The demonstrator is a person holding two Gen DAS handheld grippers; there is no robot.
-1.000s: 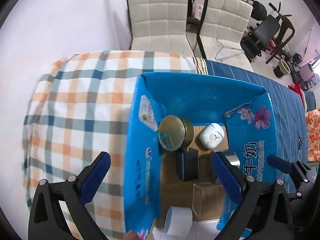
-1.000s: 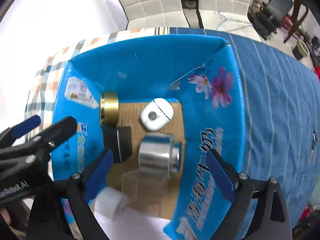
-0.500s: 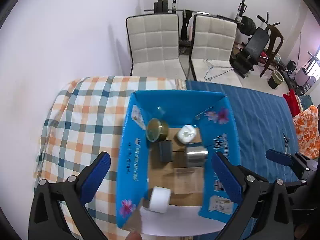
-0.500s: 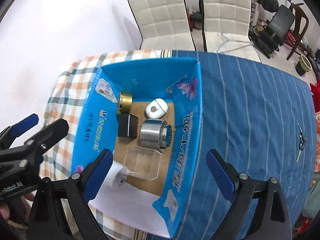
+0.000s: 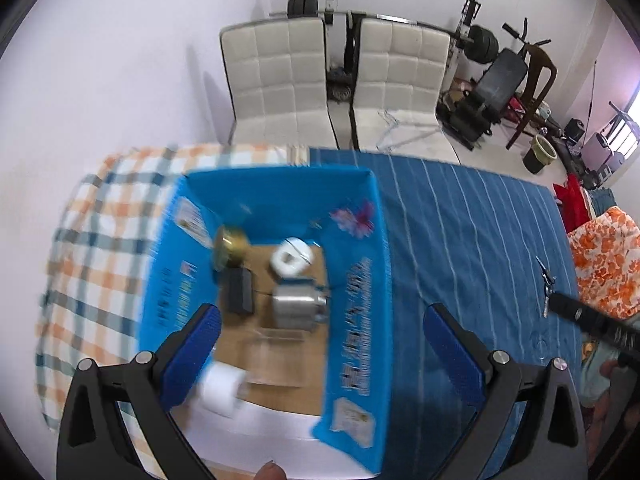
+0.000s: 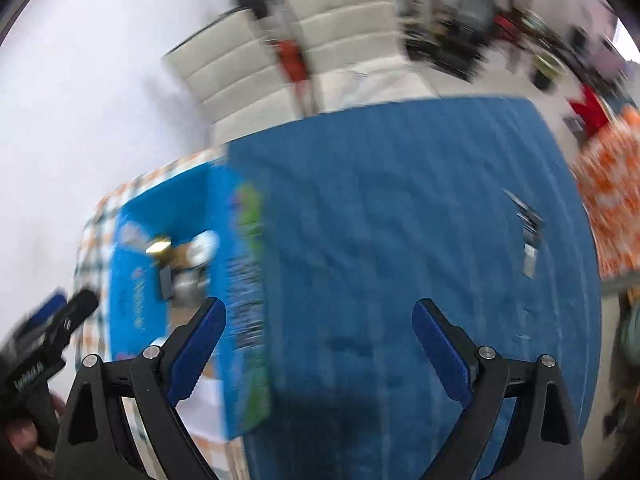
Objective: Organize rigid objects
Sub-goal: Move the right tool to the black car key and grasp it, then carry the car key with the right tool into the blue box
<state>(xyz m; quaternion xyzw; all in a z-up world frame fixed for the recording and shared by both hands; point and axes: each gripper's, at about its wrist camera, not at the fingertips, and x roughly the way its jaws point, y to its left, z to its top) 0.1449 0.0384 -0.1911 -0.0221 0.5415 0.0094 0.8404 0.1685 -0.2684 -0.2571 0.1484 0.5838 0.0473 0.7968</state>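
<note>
— Tongs first: how do they stand?

— Left tongs (image 5: 320, 334) are spread wide with nothing between the pads, hanging above the near end of the blue box (image 5: 356, 320). Right tongs (image 6: 318, 326) gape just as wide and empty, over the bare blue striped cloth (image 6: 400, 208) beside the box.

— Why both empty?

— My guess is they're between picks. The box holds a neat lot: gold tin (image 5: 230, 244) against the left wall, white case (image 5: 290, 258) beside it, black block (image 5: 239, 291), silver can (image 5: 296, 306) on its side, a clear box (image 5: 276, 354), a white roll (image 5: 220, 390) at the near end.

— Anything left on the table?

— One small metal tool (image 6: 528, 232) lies well apart on the striped cloth, toward the right. The right tongs face that way, so I'd judge it the next thing to fetch, though that view is badly blurred.
</note>
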